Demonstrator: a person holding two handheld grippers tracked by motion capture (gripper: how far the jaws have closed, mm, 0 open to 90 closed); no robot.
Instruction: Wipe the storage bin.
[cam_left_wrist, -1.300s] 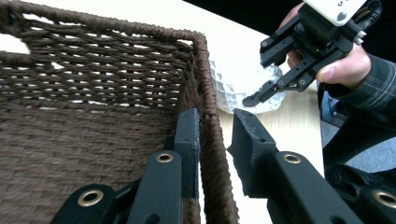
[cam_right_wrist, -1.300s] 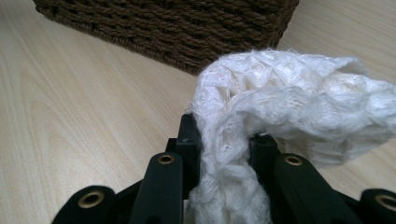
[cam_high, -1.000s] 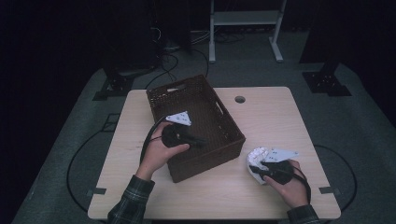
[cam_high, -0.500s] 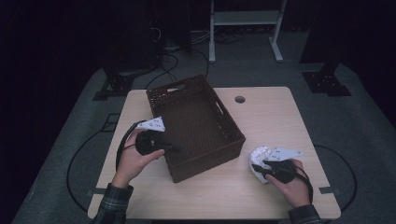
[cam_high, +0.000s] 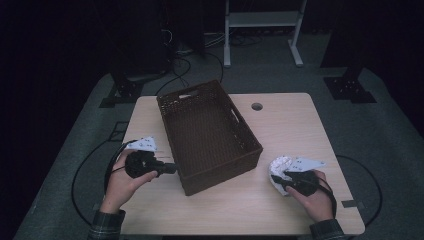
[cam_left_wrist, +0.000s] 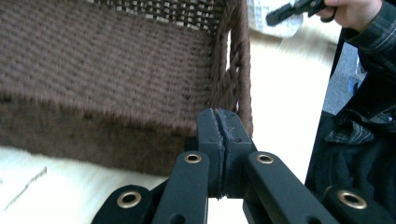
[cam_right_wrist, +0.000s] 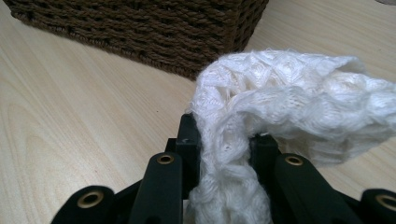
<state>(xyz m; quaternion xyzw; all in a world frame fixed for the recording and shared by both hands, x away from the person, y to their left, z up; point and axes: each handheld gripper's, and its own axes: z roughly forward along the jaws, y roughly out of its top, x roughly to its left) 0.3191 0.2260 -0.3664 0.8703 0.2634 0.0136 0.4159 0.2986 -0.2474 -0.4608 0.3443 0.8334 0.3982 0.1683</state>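
Dark flooring and cables are surrounding a pale wooden desk (cam_high: 295, 120), where a brown woven basket (cam_high: 207, 135) is sitting empty in the middle. Beside the basket's right corner, the right gripper (cam_right_wrist: 226, 140) is pinching a white knitted cloth (cam_right_wrist: 289, 98) that is lying on the desk. At the basket's left wall, the left gripper (cam_left_wrist: 223, 128) is holding its jaws pressed together on nothing. Judging by this, the cloth is gripped but not yet lifted into the basket.
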